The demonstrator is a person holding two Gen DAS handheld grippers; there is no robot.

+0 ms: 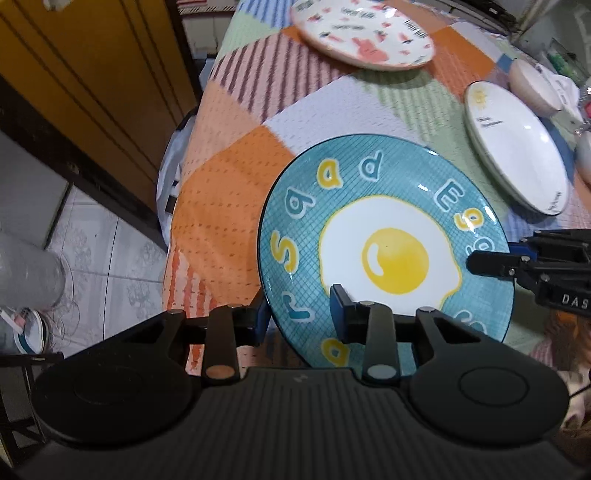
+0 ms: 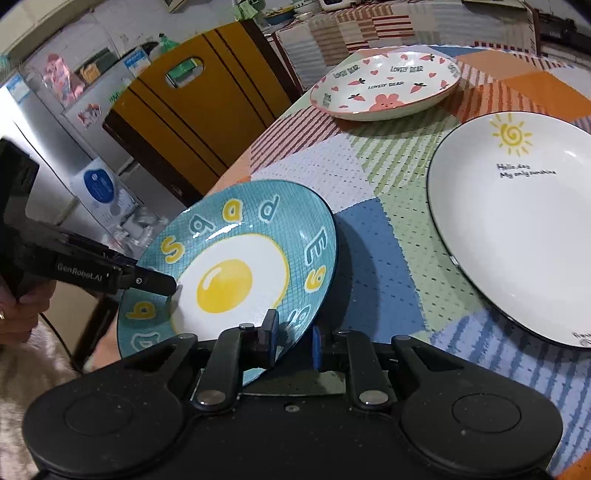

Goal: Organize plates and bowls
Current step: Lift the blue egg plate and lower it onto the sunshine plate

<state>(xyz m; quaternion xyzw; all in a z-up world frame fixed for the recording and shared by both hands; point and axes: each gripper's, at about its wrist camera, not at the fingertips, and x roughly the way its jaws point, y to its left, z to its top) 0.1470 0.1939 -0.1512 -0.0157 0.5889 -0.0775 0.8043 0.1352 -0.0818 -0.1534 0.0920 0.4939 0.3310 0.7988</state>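
Note:
A teal plate with a fried-egg picture hangs tilted over the table's near left corner, held by its rim from two sides. My left gripper is shut on its near rim, one finger on the painted face and the other behind the edge. In the right wrist view the left gripper's black fingertip rests on the plate's left side. My right gripper is shut on the opposite rim; its finger shows at the plate's right edge. On the cloth lie a pink bunny plate and a white sun plate.
A patchwork tablecloth covers the table. A pale bowl sits behind the sun plate. A yellow chair back stands off the table's left edge, with tiled floor below. A person's hand holds the left gripper.

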